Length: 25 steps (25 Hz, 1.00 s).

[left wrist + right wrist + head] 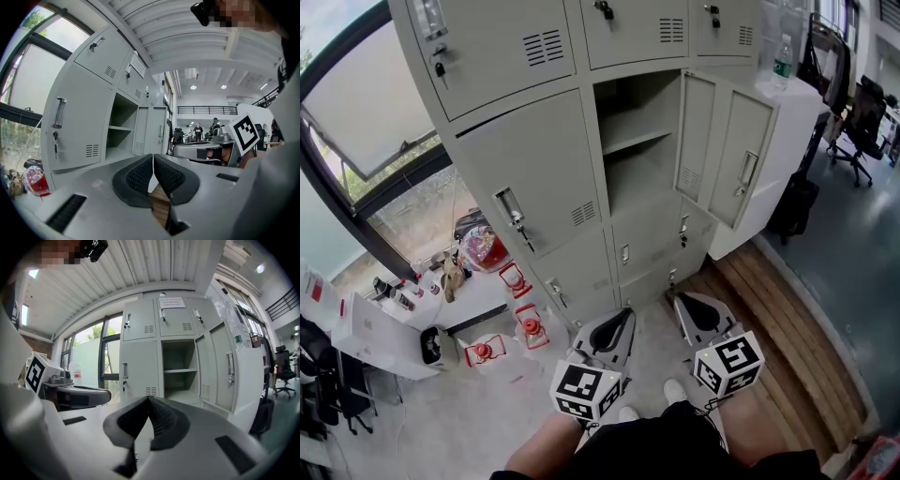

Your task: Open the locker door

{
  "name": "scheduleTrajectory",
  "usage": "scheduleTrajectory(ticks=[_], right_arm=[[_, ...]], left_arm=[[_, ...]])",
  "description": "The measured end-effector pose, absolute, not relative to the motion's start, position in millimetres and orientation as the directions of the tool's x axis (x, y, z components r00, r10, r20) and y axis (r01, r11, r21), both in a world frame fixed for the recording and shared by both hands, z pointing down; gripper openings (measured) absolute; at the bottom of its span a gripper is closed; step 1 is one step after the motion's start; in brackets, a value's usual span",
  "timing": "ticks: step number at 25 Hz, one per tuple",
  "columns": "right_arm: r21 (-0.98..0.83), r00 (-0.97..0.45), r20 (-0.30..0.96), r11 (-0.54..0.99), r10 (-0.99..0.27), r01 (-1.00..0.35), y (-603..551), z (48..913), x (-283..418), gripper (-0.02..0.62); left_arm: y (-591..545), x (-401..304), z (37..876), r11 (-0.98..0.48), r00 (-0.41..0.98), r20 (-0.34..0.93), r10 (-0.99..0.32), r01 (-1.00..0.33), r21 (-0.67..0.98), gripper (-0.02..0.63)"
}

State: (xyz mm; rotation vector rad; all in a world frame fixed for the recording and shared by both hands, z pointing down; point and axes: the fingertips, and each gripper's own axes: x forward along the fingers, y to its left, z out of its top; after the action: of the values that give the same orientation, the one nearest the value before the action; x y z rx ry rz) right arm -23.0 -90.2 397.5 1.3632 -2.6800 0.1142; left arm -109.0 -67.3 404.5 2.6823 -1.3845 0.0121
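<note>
The bank of grey lockers stands ahead. One middle compartment is open and bare inside, with a single shelf. Its door is swung out to the right, handle facing outward. Both grippers hang low in front of the lockers, well short of them. My left gripper is shut with nothing between its pads. My right gripper is also shut and empty, its pads pressed together. The right gripper view shows the open compartment and its door straight ahead.
Red lanterns and clutter lie on the floor at the left by the window. A water bottle stands on the white cabinet behind the open door. An office chair is at far right. A wooden strip runs along the floor.
</note>
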Motion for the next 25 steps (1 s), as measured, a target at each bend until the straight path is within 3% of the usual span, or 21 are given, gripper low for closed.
scheduleTrajectory(ticks=[25], right_arm=[[-0.014, -0.597, 0.161, 0.603, -0.786, -0.797, -93.7, 401.0, -28.9, 0.054]], left_arm=[[-69.3, -110.7, 407.5, -0.569, 0.576, 0.071, -0.814, -0.816, 0.104, 0.021]])
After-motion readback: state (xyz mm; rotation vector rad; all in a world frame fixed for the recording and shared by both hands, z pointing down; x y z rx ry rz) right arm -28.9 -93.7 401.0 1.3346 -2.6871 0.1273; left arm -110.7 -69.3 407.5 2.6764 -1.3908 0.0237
